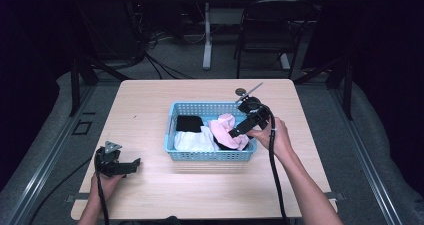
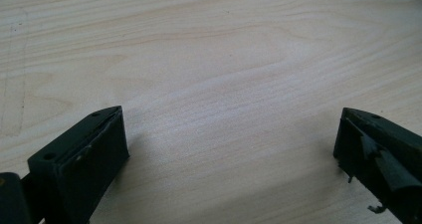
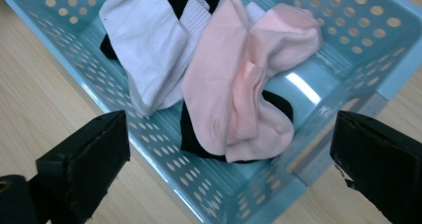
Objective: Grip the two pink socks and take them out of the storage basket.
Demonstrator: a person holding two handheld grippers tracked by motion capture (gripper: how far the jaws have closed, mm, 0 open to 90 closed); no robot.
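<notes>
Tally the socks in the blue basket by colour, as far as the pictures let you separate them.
Pink socks: 2, overlapping
White socks: 2, overlapping
Black socks: at least 2, partly buried
Total in the basket: at least 6

The high view looks forward and down over the whole table. The right gripper view hangs close above the basket, which the high view shows at centre; the left gripper view faces bare tabletop at 7 o'clock.

socks in basket, basket on table
</notes>
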